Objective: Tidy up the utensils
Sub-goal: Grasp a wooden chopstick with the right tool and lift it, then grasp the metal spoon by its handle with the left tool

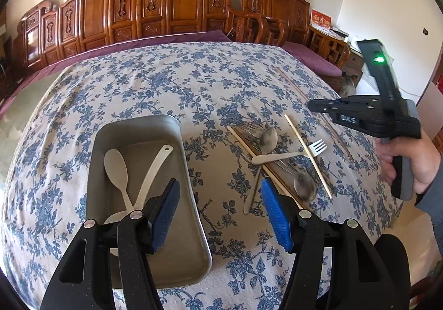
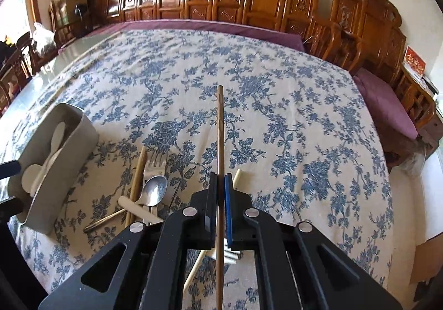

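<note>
Right gripper (image 2: pixel 220 185) is clamped shut on a brown chopstick (image 2: pixel 220 127), blue pads pinching it w/ the stick running straight out past the tips over the tablecloth (image 2: pixel 277 105) and also back down under the jaws toward the camera. From the left wrist view you can see the right gripper (image 1: pixel 314 105) held up in the air off to the right, well above the cloth, tilted nose-down, green light on its body, w/ a hand (image 1: pixel 407 163) wrapped round the handle and a grey sleeve behind it. The chopstick itself is hard to make out in that view.

Left gripper (image 1: pixel 220 207) hangs low over the near edge of the metal tray (image 1: pixel 177 227), angled down, jaws apart w/ nothing between them. Its left pad sits over the tray, the right pad over the cloth just by the utensil pile.

Tray's got two white plastic spoons (image 1: pixel 116 168) in it, handles crossing.

Rest of the stuff is still on the cloth just right of the tray: a metal spoon (image 1: pixel 268 139), a second metal spoon (image 1: pixel 304 188), a white plastic fork (image 1: pixel 315 148), a pale chopstick (image 1: pixel 307 155) lying across it, another brown chopstick (image 1: pixel 249 148) and a metal fork (image 2: pixel 155 163) under the heap, all overlapping each other.
</note>
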